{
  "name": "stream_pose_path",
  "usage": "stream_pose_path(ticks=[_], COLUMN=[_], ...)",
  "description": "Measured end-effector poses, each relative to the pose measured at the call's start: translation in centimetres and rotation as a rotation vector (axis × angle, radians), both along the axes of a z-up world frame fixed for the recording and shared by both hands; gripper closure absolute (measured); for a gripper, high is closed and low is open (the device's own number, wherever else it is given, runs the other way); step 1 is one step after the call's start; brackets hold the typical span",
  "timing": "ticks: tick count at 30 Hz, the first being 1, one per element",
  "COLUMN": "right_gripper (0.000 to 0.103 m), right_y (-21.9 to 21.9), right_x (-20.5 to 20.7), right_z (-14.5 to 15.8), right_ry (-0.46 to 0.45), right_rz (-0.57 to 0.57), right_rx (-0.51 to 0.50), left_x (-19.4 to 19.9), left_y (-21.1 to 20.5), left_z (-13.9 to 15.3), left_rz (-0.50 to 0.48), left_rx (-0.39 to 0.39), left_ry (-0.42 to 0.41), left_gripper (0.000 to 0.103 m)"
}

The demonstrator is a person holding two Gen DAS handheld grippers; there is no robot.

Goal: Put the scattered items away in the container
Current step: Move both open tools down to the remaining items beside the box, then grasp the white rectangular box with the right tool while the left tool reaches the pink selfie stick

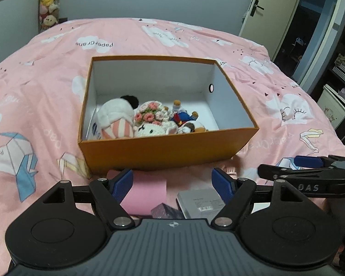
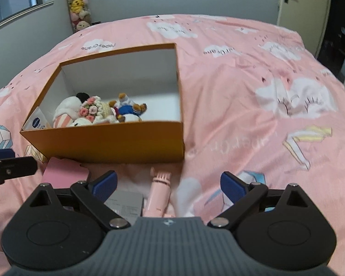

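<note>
An orange box [image 1: 168,148] with a white inside stands on the pink bed. It holds a white-and-striped plush [image 1: 117,119], a crocheted flower doll [image 1: 149,117], a small blue-dressed bear [image 1: 184,115] and a cream tube [image 1: 94,128]. In front of the box lie a pink card [image 1: 147,195], a grey packet [image 1: 200,203], a small purple box [image 1: 165,211] and a pink hand fan [image 2: 158,193]. My left gripper [image 1: 172,182] hovers open over the card and packet. My right gripper [image 2: 169,184] hangs open above the fan. Neither holds anything.
The pink bedspread [image 2: 253,119] stretches wide to the right of the box. A column of plush toys [image 1: 48,2] hangs in the far corner. A door [image 1: 266,11] stands open at the far right, with shelves [image 1: 342,69] beside the bed.
</note>
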State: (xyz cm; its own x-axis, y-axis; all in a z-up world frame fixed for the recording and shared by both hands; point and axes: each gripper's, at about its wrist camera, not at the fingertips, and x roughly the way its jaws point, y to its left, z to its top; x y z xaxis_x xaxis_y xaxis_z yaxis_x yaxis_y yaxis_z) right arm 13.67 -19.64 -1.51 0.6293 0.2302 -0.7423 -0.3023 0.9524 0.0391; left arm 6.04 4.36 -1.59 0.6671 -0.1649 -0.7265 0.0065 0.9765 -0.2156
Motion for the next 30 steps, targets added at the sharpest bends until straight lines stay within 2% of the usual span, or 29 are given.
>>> stream_pose_path(ticks=[5, 10, 12, 17, 19, 28, 30], right_gripper=[0.008, 0.028, 0.032, 0.038, 0.043, 0.044, 0.049], right_y=[-1.3, -2.4, -3.0, -3.4, -3.4, -4.2, -4.2], right_x=[-0.4, -0.9, -0.8, -0.8, -0.5, 1.6, 1.8], right_z=[-0.9, -2.8, -3.6, -4.5, -4.9, -8.1, -8.4], right_ry=[0.072, 0.189, 0.251, 0.300, 0.338, 0.542, 0.565], right_rz=[-0.022, -0.030, -0.044, -0.046, -0.035, -0.029, -0.037], right_rx=[-0.002, -0.005, 0.017, 0.009, 0.015, 0.142, 0.169], left_x=[-0.2, -0.4, -0.5, -0.5, -0.5, -0.4, -0.4], left_y=[0.3, 0.0, -0.4, -1.5, -1.9, -2.6, -2.8], left_z=[-0.4, -0.8, -0.9, -1.0, -1.0, -1.3, -1.3], left_rz=[0.010, -0.008, -0.020, -0.072, -0.087, -0.110, -0.119], left_rx=[-0.005, -0.008, -0.001, 0.013, 0.021, 0.040, 0.043], left_ry=[0.041, 0.070, 0.076, 0.081, 0.085, 0.101, 0.103], left_gripper=[0.022, 0.025, 0.025, 0.025, 0.025, 0.025, 0.026])
